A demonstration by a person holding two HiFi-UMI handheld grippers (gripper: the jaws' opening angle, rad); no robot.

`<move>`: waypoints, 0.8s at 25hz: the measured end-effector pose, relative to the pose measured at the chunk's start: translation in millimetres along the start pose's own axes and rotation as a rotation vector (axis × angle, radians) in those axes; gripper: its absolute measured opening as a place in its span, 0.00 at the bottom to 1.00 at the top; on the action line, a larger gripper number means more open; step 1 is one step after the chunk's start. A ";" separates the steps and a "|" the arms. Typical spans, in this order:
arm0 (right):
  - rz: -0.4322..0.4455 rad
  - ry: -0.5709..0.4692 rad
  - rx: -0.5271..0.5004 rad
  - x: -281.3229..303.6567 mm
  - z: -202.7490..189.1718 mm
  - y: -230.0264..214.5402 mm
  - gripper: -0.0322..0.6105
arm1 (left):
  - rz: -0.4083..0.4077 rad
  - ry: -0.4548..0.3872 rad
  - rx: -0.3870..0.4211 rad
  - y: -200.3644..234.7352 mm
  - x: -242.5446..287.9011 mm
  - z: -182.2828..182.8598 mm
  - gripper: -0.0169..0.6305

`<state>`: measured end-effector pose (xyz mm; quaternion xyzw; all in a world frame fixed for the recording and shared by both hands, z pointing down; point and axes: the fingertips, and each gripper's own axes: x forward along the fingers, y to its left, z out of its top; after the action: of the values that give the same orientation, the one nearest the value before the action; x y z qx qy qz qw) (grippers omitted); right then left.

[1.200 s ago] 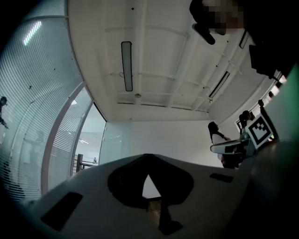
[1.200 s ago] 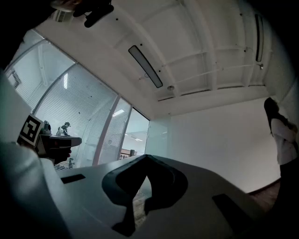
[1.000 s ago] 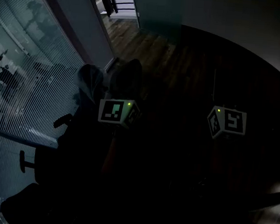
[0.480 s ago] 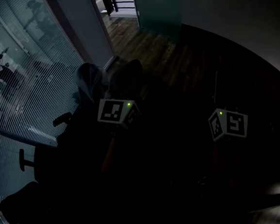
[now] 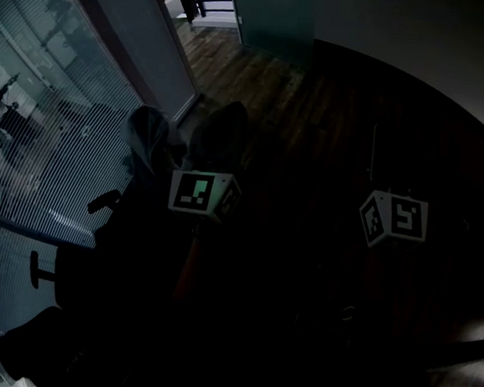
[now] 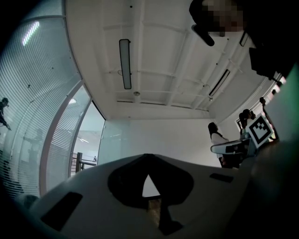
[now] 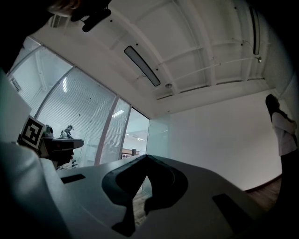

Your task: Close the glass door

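Standing seemingly beyond jaws: glass door (image 7: 159, 135)

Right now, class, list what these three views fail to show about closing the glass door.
- Glass door: any handle, too far and small in both gripper views; cut off by the top edge in the head view.
- Left claw and right claw: their tips are lost in darkness in the head view.
- Person: cut off by the right gripper view's right edge.

glass wall (image 5: 54, 130): 9 o'clock of left gripper (image 6: 148, 158)
glass door (image 5: 274, 18): 12 o'clock, beyond floor (image 5: 259, 89)
right gripper (image 7: 146, 158): 3 o'clock of left gripper
person (image 7: 280, 126): 3 o'clock of right gripper
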<state>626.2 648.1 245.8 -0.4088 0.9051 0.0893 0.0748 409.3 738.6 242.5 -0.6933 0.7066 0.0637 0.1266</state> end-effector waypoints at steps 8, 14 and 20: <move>0.016 0.001 -0.001 16.3 -8.9 -18.2 0.05 | -0.004 0.009 0.009 -14.2 17.7 -3.7 0.03; 0.027 0.015 -0.013 45.1 -29.0 -16.3 0.05 | 0.004 0.013 0.004 4.8 39.4 -22.0 0.03; 0.005 0.008 -0.023 101.5 -43.9 -26.7 0.05 | -0.015 0.000 -0.005 34.3 95.8 -42.0 0.03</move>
<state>577.2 547.2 264.6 -0.4080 0.9053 0.0982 0.0663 370.7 636.2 254.3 -0.6987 0.7014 0.0648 0.1253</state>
